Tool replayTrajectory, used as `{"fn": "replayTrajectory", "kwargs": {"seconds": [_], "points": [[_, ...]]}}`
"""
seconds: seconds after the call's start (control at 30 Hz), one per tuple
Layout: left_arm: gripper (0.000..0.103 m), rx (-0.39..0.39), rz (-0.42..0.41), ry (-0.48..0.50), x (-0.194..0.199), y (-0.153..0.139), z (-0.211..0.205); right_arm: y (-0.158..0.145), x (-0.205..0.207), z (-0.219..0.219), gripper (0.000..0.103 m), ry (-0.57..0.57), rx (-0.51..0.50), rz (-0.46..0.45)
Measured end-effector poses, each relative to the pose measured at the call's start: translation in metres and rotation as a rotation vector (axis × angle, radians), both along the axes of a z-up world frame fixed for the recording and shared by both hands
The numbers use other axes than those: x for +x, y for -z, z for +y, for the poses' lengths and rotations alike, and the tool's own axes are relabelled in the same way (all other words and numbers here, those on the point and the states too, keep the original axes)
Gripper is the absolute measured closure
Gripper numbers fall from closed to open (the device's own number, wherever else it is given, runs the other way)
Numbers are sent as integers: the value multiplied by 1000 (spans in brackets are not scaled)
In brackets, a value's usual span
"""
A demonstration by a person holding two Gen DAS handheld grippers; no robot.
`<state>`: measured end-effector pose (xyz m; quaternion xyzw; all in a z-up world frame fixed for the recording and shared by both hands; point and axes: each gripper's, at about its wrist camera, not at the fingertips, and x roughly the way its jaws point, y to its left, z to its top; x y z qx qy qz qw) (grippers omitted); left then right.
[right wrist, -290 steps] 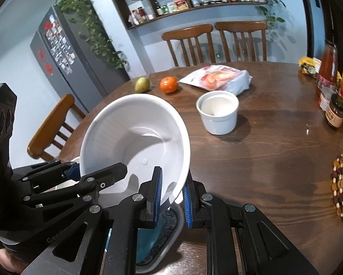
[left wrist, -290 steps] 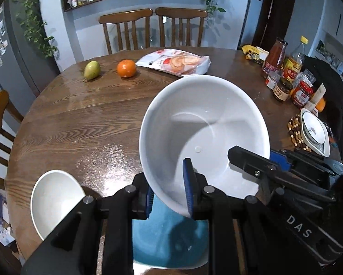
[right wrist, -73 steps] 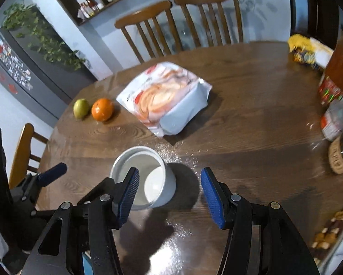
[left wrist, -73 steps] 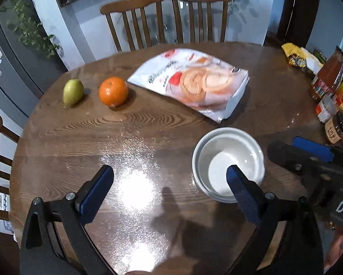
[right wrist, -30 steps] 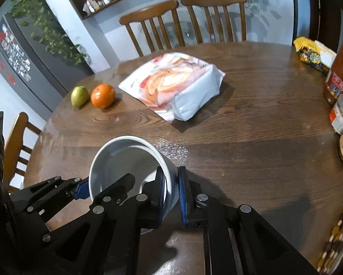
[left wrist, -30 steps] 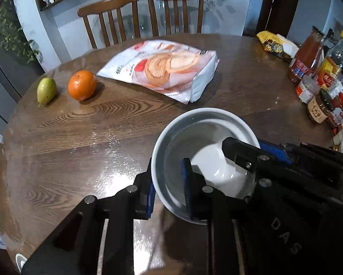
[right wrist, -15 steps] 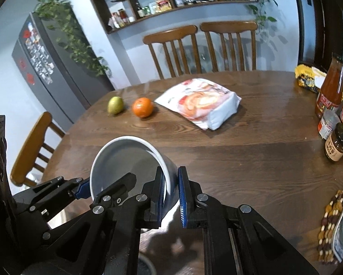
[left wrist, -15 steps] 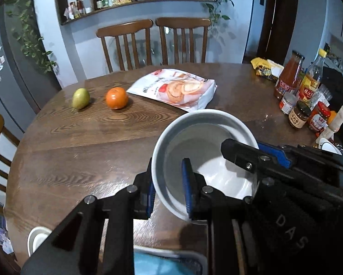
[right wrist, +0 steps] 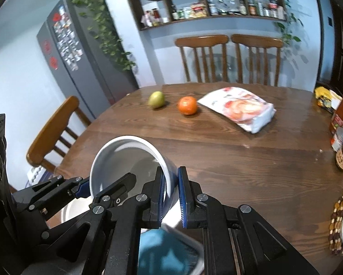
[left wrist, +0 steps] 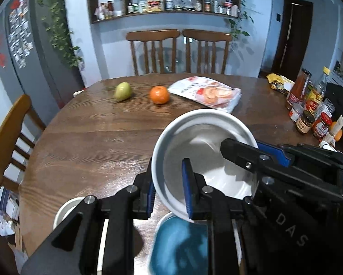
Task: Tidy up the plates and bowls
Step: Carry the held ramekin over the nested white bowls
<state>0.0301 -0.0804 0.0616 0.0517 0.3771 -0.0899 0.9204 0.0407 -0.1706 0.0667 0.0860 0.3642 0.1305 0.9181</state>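
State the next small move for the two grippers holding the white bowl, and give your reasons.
Probably lower the bowl straight down onto the blue dish. The left gripper and right gripper each pinch its rim, it hangs tilted above the table, and the dish lies right beneath it.

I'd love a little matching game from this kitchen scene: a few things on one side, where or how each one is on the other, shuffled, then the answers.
Things:
1. white bowl
2. orange
3. pear
4. blue dish

Places or states:
A. leftmost fruit at the far side of the wooden table
B. low down, under the lifted bowl
C. between the other fruit and the snack bag
D. tilted, its rim pinched by both the left gripper and the right gripper

Pairs: 1-D, 2-C, 3-A, 4-B
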Motion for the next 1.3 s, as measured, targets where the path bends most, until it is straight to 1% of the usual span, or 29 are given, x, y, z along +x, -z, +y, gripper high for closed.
{"fn": "replayTrajectory", "kwargs": {"seconds": [0.2,0.53,0.97,1.2,1.3], "points": [[84,-2,-1,-55,-11,-1,39,-1,-5,41,90,-58,-6,-2],[84,-13,13,-107,-21,3,87,1,-10,93,90,-119,-26,11],[84,-22,45,-163,-26,9,137,7,-10,144,90,-189,-45,38],[84,-31,83,-190,-30,19,158,17,-11,165,90,-228,-57,66],[84,-42,111,-192,-30,27,164,23,-10,171,90,-234,-65,88]]}}
